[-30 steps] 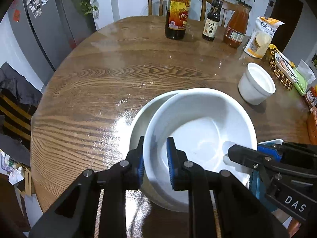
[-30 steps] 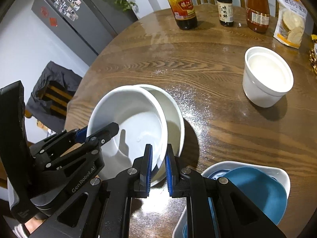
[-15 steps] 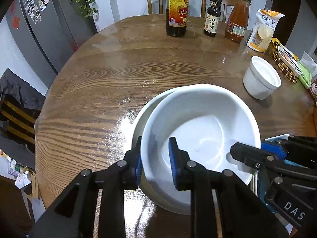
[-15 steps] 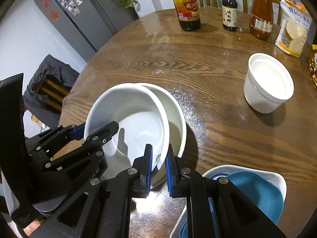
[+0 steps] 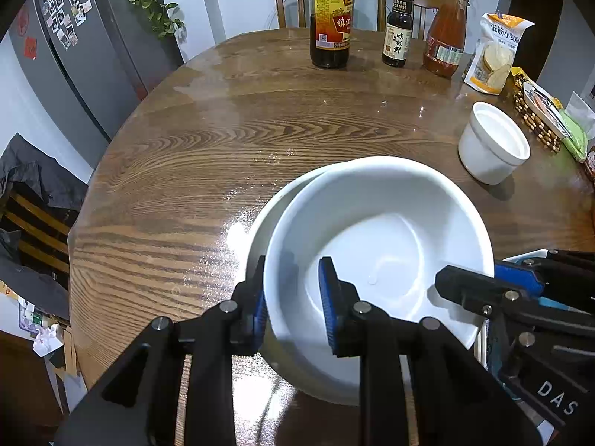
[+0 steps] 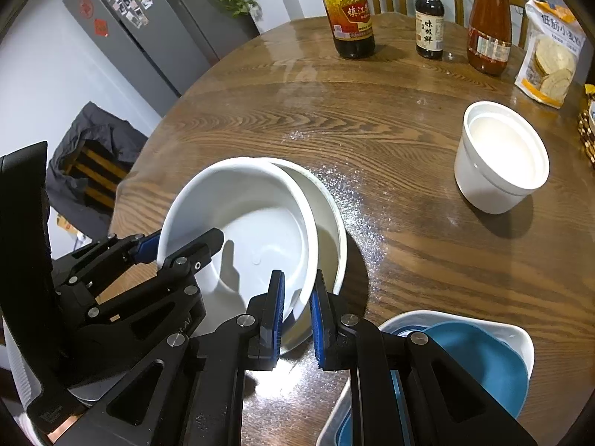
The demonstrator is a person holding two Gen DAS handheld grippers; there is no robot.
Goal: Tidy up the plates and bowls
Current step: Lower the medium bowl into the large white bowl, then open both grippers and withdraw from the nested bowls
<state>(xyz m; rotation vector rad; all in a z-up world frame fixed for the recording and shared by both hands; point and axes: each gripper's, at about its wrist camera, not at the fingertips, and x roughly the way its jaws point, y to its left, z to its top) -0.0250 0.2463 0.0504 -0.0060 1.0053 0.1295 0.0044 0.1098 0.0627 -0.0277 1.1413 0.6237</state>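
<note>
My left gripper [image 5: 293, 297] straddles the near rim of the top white bowl [image 5: 379, 245]. Its jaws have just been opening: the outer pad sits at the rim's outside, the inner pad stands clear of the wall, so no pinch. My right gripper [image 6: 297, 304] is pinching the same bowl's rim on its other side, blue pads [image 6: 277, 297] pressed on the wall. That bowl sits nested and tilted inside a second white bowl [image 6: 331, 223], off-centre so the lower rim shows as a crescent. Both rest on the round wooden table [image 5: 208, 156]. Right of the bowls a white cup [image 6: 502, 160] stands well apart. Just right of the bowls, at the near edge, a blue plate [image 6: 472, 356] lies in a white tray [image 6: 520, 334]. Behind the bowls, three bottles [image 5: 331, 18] and a snack bag [image 5: 494, 55].
</note>
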